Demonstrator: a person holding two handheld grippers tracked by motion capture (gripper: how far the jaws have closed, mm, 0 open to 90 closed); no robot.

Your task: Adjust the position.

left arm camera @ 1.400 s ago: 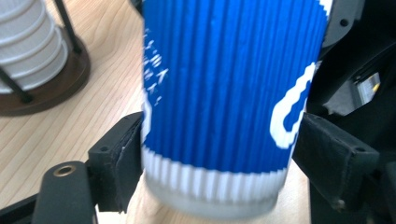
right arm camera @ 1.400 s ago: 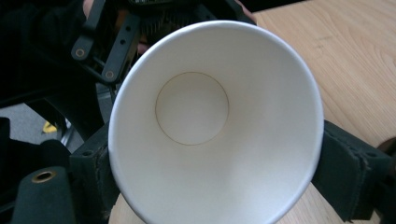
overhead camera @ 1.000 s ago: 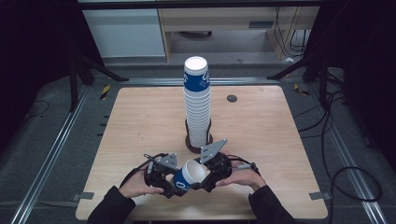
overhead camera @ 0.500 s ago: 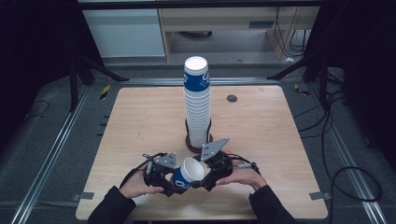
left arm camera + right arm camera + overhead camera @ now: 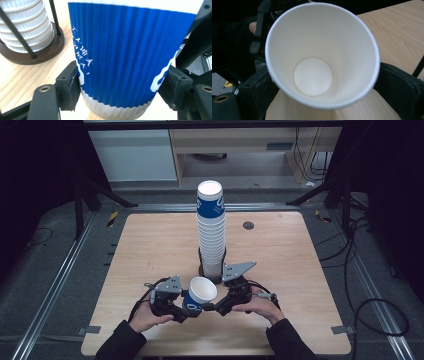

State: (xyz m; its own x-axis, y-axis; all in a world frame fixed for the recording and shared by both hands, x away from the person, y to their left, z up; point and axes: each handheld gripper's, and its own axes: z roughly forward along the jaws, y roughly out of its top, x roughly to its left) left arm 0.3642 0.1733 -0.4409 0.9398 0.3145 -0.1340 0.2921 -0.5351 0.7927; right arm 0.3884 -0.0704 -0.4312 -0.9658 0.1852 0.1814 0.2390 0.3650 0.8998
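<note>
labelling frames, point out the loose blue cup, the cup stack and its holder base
blue paper cup (image 5: 125, 55), left gripper view, on its ribbed blue sleeve
stack of cups (image 5: 211, 235), high view, on the white rims midway up
holder base (image 5: 47, 51), left gripper view, on the brown round rim

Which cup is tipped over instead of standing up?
The single blue cup between the two grippers, its white mouth facing up and sideways. All the others stand nested upright in the tall stack.

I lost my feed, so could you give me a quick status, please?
Left gripper clamped on blue cup. Right gripper just opened, jaws beside the rim. Cup stack stands behind, apart.
</note>
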